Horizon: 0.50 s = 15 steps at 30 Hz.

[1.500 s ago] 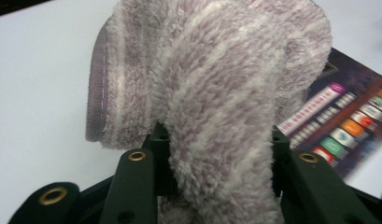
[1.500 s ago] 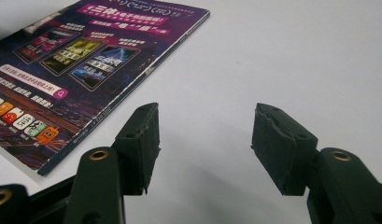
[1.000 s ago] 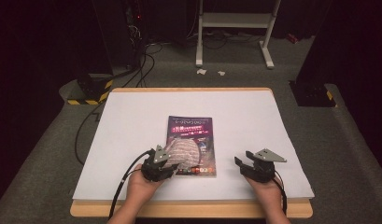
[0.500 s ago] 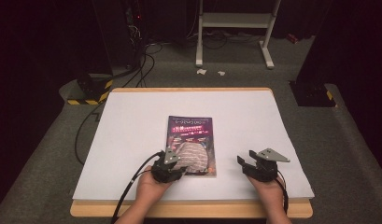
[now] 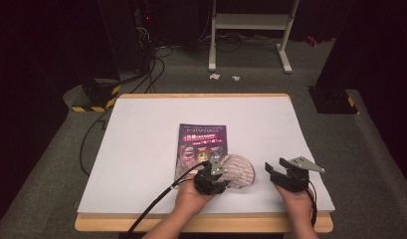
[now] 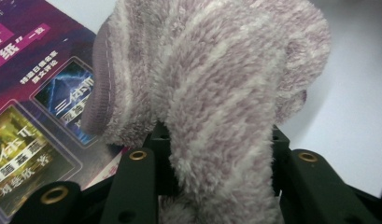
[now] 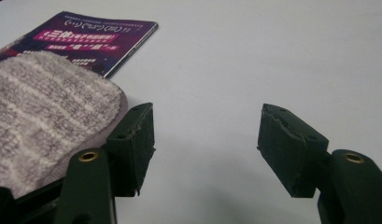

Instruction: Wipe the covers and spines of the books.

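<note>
A fluffy lilac-and-white striped sock lies over the near right corner of a purple magazine and partly on the white table top. My left gripper is shut on the sock's near end, and the pile bulges between its jaws. My right gripper rests just right of the sock, low over the table. Its jaws have just been opening and nothing is between them. The sock lies beside its left jaw, with the magazine beyond.
The table's wooden front edge runs close under both hands. A cable trails from the left gripper off the near edge. On the floor behind are a white stand, cables and a yellow-black striped box.
The left gripper has dragged the sock to the right across the magazine's near end toward the right gripper. The right gripper's jaws stand wider apart and it has shifted slightly right.
</note>
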{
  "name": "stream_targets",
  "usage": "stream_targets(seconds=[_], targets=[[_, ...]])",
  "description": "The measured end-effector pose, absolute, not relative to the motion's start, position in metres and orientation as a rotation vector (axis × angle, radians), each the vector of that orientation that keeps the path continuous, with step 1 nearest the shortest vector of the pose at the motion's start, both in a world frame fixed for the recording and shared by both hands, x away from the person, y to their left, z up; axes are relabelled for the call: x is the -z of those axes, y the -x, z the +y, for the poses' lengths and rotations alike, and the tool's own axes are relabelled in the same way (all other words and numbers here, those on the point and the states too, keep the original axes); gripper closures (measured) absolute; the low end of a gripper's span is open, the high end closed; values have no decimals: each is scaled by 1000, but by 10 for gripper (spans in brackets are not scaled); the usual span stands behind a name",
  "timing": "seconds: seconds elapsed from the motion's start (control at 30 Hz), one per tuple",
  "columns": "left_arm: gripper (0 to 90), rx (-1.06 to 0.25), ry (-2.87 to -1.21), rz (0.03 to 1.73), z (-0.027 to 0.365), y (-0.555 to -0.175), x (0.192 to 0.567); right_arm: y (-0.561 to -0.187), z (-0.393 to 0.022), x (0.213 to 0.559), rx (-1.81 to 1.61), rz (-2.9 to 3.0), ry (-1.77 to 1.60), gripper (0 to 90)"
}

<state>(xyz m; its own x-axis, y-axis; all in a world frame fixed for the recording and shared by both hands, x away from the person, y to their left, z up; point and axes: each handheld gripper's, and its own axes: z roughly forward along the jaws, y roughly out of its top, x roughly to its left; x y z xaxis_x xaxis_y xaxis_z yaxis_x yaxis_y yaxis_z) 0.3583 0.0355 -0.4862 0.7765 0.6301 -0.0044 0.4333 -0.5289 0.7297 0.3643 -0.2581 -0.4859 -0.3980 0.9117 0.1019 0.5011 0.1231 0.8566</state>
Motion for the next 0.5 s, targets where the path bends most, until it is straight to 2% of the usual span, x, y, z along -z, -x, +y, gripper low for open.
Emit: stream_targets(seconds=[0.2, 0.5], targets=[[600, -368, -2200, 833, 66, -356, 486, -364, -249, 490, -1168, 1991, -1311, 372], [600, -476, -2175, 1034, 140, -364, 482, -362, -244, 490, -1142, 2020, -1274, 390]])
